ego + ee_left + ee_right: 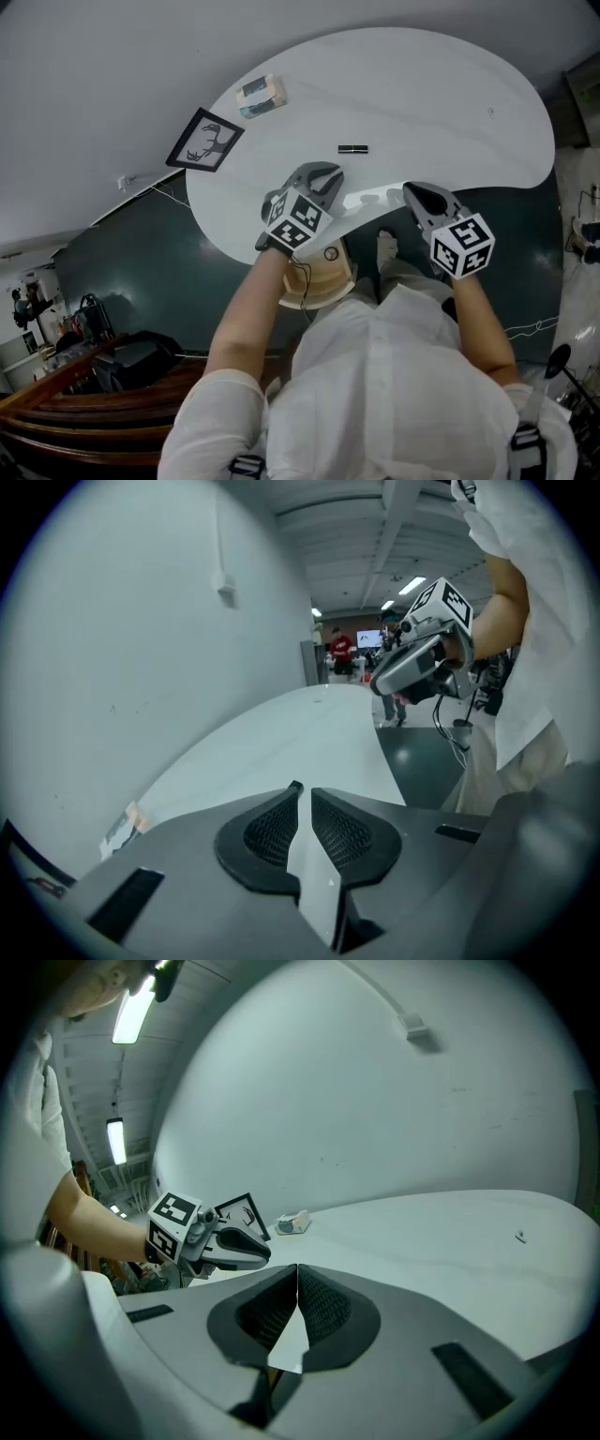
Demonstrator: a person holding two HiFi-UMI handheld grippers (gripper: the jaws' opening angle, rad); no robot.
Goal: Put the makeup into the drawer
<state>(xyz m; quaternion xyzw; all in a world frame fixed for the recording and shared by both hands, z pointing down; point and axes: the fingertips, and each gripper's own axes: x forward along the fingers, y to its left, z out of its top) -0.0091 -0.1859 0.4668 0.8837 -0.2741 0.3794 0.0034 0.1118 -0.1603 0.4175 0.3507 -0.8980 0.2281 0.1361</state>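
Head view only: makeup item (352,148), a small black stick, lies flat on the white tabletop (450,94). It is beyond both grippers and touches neither. Neither gripper view shows it. Drawer: can't be identified in any view.

L gripper (328,173) is over the near tabletop edge, near the makeup item. L gripper view: L gripper (302,791) jaws pressed together at the tips, nothing between; a slim wedge of white tabletop shows behind the pads.

R gripper (412,191) is at the tabletop edge, apart from L. R gripper view: R gripper (297,1269) jaws together, tips touching, empty.

Cross-views: L gripper view gets R gripper (380,682) side-on w/ marker cube, bare forearm, white sleeve. R gripper view gets L gripper (262,1252), picture frame (242,1213) and small box (293,1223).

Materials: jaws matte grey plastic; pads dark, fine mesh, teardrop outline. Tabletop smooth, glossy, rounded outline. Picture frame (204,139) thin black, antlered-deer drawing on white. Small box (261,96) pale w/ teal print. Floor (141,262) dark green.
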